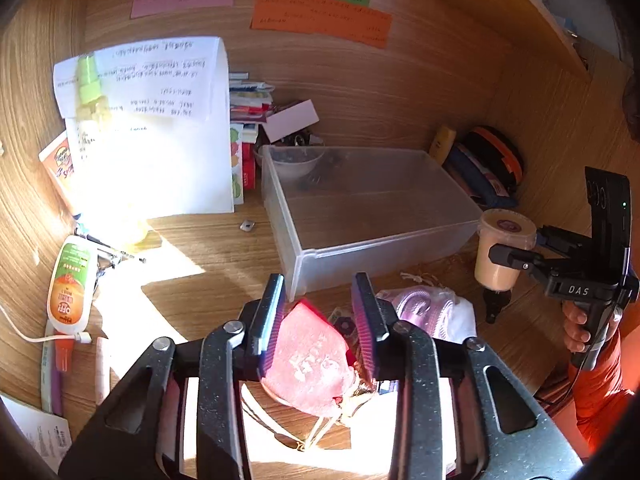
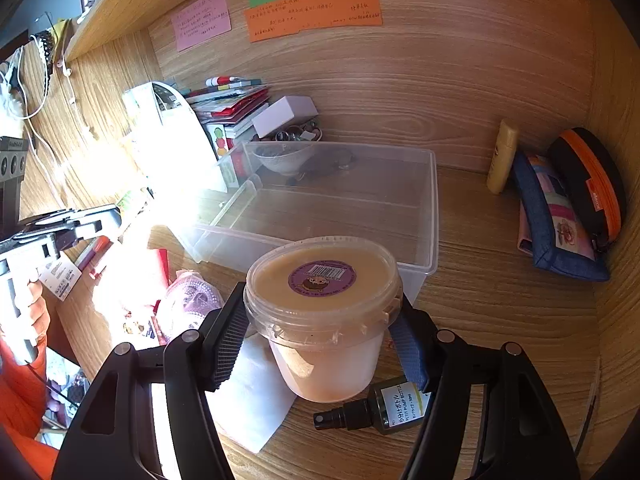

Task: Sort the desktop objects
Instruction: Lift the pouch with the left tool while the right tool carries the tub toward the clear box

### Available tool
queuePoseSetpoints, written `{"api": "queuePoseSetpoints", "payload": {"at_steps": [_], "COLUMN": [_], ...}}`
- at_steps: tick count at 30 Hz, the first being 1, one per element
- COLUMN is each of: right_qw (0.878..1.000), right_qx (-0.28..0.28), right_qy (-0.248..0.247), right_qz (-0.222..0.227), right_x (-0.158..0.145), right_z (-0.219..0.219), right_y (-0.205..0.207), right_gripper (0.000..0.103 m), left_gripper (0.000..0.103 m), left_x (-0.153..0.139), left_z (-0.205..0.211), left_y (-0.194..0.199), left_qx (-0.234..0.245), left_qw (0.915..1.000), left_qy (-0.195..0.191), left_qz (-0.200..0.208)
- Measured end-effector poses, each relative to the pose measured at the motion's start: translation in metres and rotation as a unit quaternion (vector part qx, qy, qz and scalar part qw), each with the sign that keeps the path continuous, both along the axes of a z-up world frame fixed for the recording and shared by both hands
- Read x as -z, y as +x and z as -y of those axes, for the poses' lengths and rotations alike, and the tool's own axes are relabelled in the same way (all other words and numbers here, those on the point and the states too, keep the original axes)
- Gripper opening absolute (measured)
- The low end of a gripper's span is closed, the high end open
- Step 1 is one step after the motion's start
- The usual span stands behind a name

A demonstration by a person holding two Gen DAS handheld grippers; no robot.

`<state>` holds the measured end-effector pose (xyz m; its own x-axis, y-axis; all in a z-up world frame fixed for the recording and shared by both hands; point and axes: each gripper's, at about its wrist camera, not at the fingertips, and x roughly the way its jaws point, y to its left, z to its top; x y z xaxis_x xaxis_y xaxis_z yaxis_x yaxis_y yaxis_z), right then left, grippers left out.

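My left gripper (image 1: 322, 316) is shut on a red drawstring pouch (image 1: 308, 364) and holds it above the desk, just in front of the clear plastic bin (image 1: 376, 240). My right gripper (image 2: 320, 344) is shut on a clear tub of beige cream (image 2: 322, 316) with a purple sticker on its lid, lifted above the desk near the bin's (image 2: 432, 216) front right corner. The tub (image 1: 502, 248) and right gripper (image 1: 520, 264) also show at the right of the left wrist view. The bin looks empty.
A lilac pouch (image 1: 424, 312) on white cloth lies by the bin. A small black pump bottle (image 2: 380, 406) lies under the tub. An insect-repellent bottle (image 1: 70, 284), pens and papers sit left. A blue pencil case (image 2: 556, 216), orange-black case (image 2: 592, 184) and yellow tube (image 2: 502, 156) stand right.
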<state>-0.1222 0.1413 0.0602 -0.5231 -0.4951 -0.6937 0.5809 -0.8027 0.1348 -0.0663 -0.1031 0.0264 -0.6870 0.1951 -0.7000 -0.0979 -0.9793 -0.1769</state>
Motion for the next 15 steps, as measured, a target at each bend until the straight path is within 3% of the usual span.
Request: {"api": "queuePoseSetpoints", "payload": {"at_steps": [4, 6, 15], "right_qw": [1.000, 1.000, 1.000], "right_qx": [-0.004, -0.005, -0.008], "right_qy": [-0.001, 0.001, 0.010], "right_qz": [0.005, 0.004, 0.000], "right_x": [0.001, 0.000, -0.004], "right_z": [0.004, 0.006, 0.014], "right_y": [-0.005, -0.006, -0.005], "right_gripper": [0.063, 0.063, 0.063], "left_gripper": [0.042, 0.050, 0.058], "left_x": [0.019, 0.027, 0.055], "left_z": [0.011, 0.014, 0.015], "left_y": [0.007, 0.011, 0.016], "left_qx": [-0.002, 0.000, 0.010], "left_qw": [0.9995, 0.9991, 0.9962], "left_qy": [0.009, 0.013, 0.040], "left_qz": [0.030, 0.040, 0.077]}}
